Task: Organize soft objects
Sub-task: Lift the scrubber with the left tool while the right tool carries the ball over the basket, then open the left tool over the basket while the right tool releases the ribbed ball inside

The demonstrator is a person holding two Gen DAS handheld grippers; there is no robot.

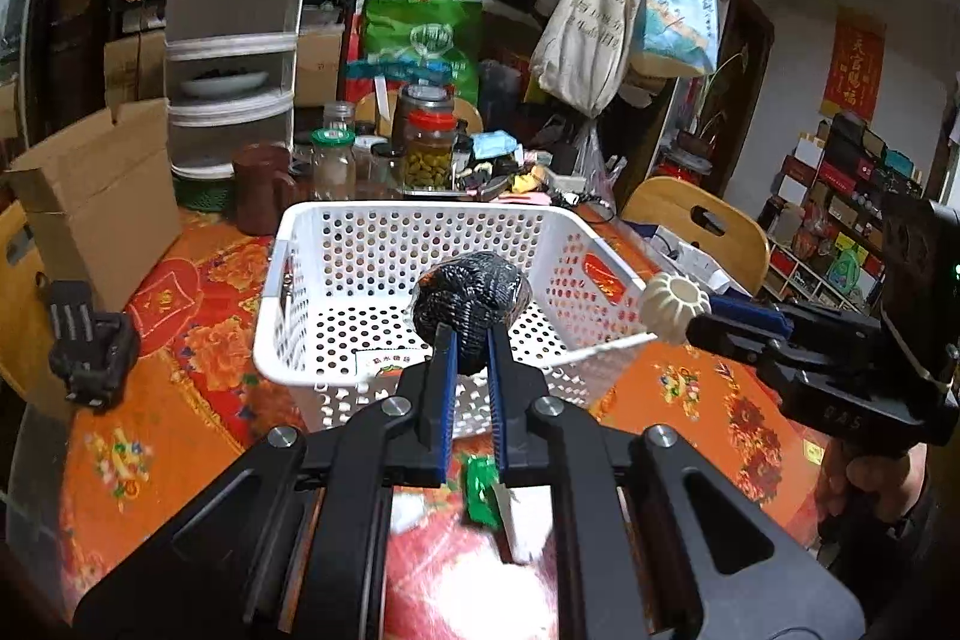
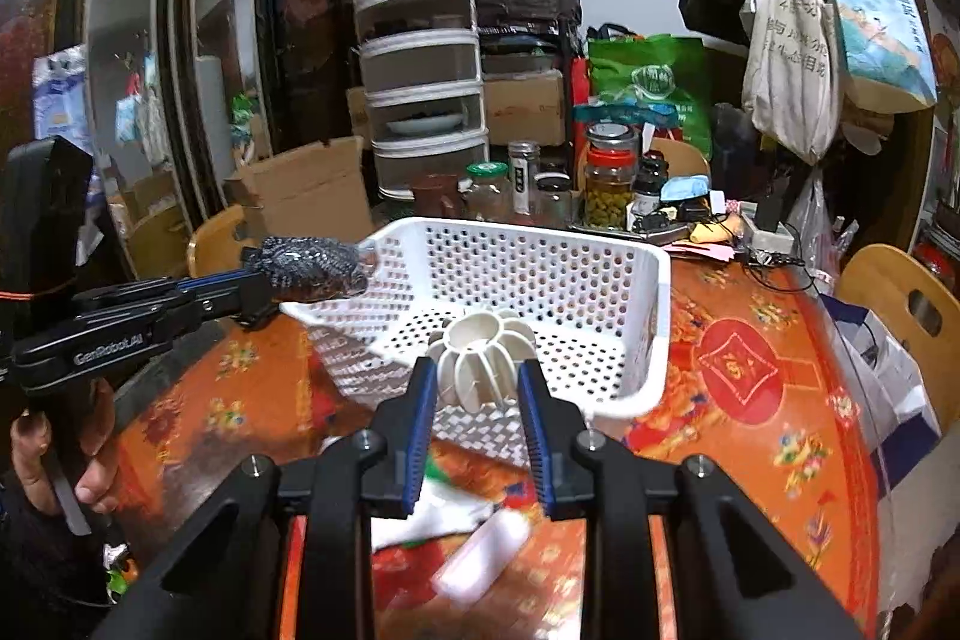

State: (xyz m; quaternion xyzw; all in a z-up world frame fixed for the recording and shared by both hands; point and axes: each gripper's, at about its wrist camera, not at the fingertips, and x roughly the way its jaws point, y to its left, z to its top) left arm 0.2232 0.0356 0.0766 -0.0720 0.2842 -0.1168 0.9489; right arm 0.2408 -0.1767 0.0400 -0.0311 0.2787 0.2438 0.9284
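Note:
A white perforated basket (image 1: 336,244) stands on the orange floral table; it also shows in the right wrist view (image 2: 660,316). My left gripper (image 1: 471,331) is shut on a dark knitted soft ball (image 1: 471,295) and holds it above the basket's near rim; in the right wrist view the ball (image 2: 312,262) hangs at the basket's left corner. My right gripper (image 2: 480,370) is shut on a cream ribbed soft object (image 2: 480,346) over the basket's near edge; that object (image 1: 672,307) shows at the basket's right rim in the left wrist view.
Jars (image 1: 429,148), a brown cup (image 1: 261,187), a cardboard box (image 1: 96,196) and a tiered food cover (image 1: 234,58) crowd the table's far side. A green packet (image 1: 480,490) and a white item (image 2: 480,556) lie under the grippers. Wooden chairs (image 1: 702,226) stand around.

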